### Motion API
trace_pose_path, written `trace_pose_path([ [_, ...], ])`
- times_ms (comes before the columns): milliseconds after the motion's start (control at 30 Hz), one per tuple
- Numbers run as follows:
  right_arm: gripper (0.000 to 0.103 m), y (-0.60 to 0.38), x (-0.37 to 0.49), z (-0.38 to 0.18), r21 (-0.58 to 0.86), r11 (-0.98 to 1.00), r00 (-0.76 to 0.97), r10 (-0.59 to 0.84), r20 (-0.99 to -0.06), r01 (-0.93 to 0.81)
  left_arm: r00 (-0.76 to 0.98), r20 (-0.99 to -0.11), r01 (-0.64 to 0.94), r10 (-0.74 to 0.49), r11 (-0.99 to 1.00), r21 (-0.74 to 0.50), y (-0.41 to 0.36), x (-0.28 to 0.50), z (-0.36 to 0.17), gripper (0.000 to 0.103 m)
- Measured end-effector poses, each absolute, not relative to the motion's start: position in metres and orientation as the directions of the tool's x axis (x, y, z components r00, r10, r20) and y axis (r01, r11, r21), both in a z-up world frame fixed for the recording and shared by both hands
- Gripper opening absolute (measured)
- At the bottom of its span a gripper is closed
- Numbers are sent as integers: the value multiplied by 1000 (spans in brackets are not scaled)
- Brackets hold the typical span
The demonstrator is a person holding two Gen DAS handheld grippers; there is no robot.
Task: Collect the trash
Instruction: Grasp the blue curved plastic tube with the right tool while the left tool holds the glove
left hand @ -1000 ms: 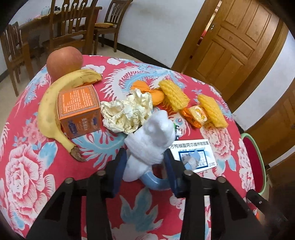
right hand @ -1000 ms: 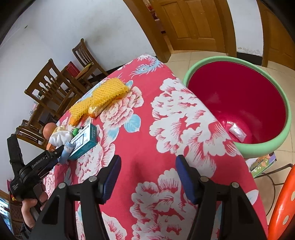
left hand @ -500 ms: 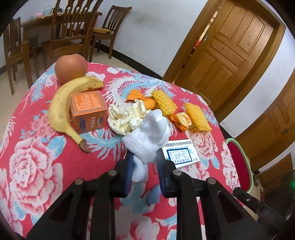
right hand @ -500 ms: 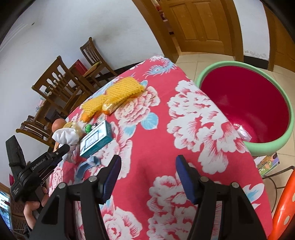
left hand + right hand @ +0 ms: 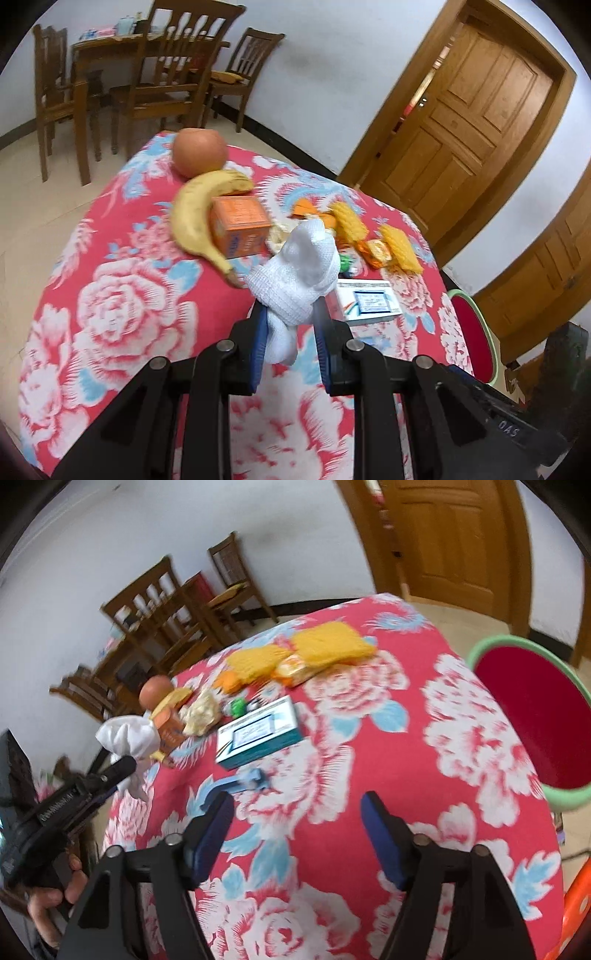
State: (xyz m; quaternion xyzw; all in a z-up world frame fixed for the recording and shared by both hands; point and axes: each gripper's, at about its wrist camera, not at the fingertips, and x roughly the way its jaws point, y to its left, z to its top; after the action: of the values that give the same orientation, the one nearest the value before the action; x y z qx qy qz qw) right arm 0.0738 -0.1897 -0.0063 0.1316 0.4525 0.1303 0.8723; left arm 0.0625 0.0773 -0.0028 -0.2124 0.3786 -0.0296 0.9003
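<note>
My left gripper (image 5: 290, 314) is shut on a crumpled white paper towel (image 5: 299, 269) and holds it above the red floral table; it also shows in the right wrist view (image 5: 127, 734). My right gripper (image 5: 297, 816) is open and empty above the table, near a blue plastic piece (image 5: 240, 781). A red bin with a green rim (image 5: 535, 716) stands beside the table on the right. On the table lie a white and teal box (image 5: 258, 736), crumpled yellowish paper (image 5: 201, 712), yellow foam nets (image 5: 400, 247), an orange wrapper (image 5: 376, 253) and orange peel (image 5: 304, 208).
An apple (image 5: 199, 151), a banana (image 5: 192, 221) and an orange box (image 5: 240, 225) sit at the table's far left. Wooden chairs (image 5: 162, 70) and a second table stand behind. Wooden doors (image 5: 469, 110) are at the back right. An orange stool (image 5: 576, 915) is at the lower right.
My left gripper closed on the white paper towel, lifted it off the table and drew back. The blue plastic piece stayed on the table. My right gripper swung left over the table.
</note>
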Motion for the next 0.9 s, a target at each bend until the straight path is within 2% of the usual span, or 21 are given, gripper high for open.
trace_pose_path([
  [233, 83, -152, 84, -18, 306, 935, 525, 355, -774, -181, 719, -675, -168, -165, 901, -399, 105, 45, -5, 24],
  [300, 92, -144, 87, -20, 292, 936, 520, 352, -778, -195, 719, -676, -180, -160, 897, -403, 110, 43, -6, 24],
  [467, 97, -124, 93, -23, 247, 938, 519, 340, -784, -241, 716, -680, -194, -157, 891, -410, 117, 39, -11, 24],
  [667, 97, -108, 104, -36, 187, 951, 521, 293, -801, -247, 718, -677, -196, -163, 886, -420, 119, 38, -12, 24],
  [900, 80, -100, 106, -42, 163, 956, 531, 271, -803, -242, 715, -677, -185, -175, 886, -424, 116, 41, -12, 24],
])
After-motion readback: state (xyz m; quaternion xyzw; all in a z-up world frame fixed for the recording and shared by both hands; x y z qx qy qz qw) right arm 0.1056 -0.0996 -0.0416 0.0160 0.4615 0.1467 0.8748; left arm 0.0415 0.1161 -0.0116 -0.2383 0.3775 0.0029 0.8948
